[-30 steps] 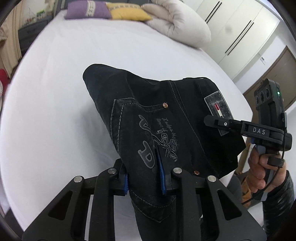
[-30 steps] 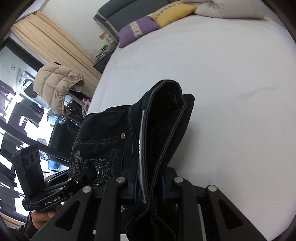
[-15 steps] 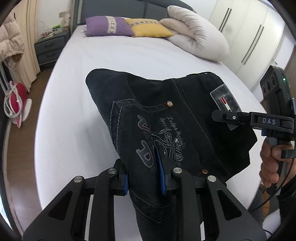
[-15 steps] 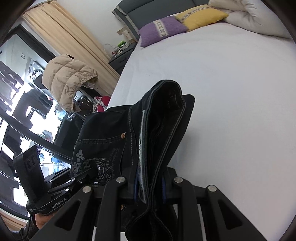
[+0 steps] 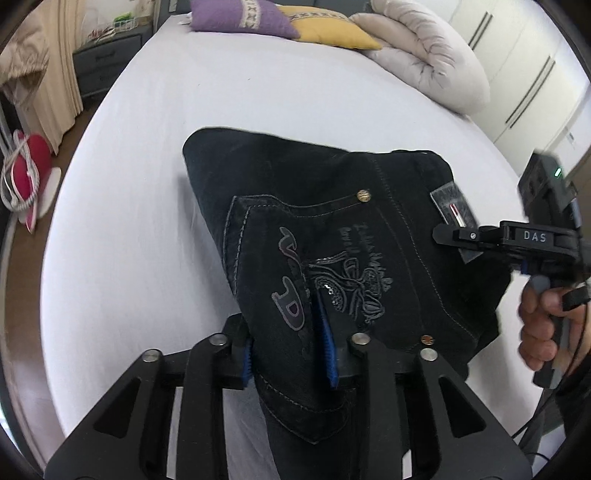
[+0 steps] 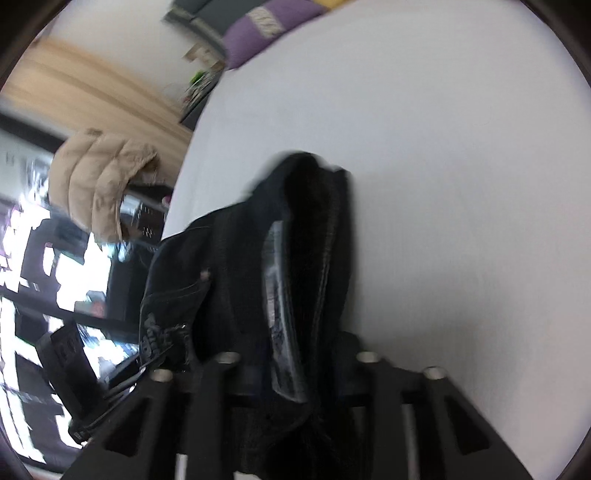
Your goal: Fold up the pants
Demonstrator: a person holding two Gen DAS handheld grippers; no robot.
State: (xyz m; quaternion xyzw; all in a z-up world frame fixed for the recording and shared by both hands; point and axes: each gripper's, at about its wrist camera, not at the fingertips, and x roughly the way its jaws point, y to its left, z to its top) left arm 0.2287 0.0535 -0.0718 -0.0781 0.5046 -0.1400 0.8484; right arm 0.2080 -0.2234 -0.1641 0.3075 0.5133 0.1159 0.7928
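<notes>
The left hand-held gripper (image 5: 288, 354) is pinching a bunch of the black pants (image 5: 332, 236) between its blue-padded fingers (image 5: 327, 347), right at the embroidered back pocket (image 5: 314, 266), with denim spilling out on both sides of the pads. Ahead of that gripper the pants are hanging as a doubled-over bundle above the white bed (image 5: 155, 206), their far folded edge pointing away toward the pillows. Off to its right the right hand-held gripper (image 5: 448, 234) is gripping the waistband side of the same bundle, its tip lying across the grey label patch (image 5: 452, 206), and the person's hand (image 5: 543, 325) is wrapped around its handle.

Seen from the right hand-held gripper (image 6: 295, 369), which is blurred by motion, the pants (image 6: 295, 258) are standing up thickly between its fingers, the grey patch (image 6: 277, 295) turned edgewise just ahead of them, so it is clamped on the cloth. To its left the other gripper's body (image 6: 70, 373) is showing dimly, low down. Far ahead of the left hand-held gripper a purple pillow (image 5: 240, 18), a yellow pillow (image 5: 328, 29) and a rolled cream duvet (image 5: 424, 55) are lying at the head of the bed. A beige puffer jacket (image 6: 99, 177) is hanging off to the left of the right gripper, beyond the bed's edge.
</notes>
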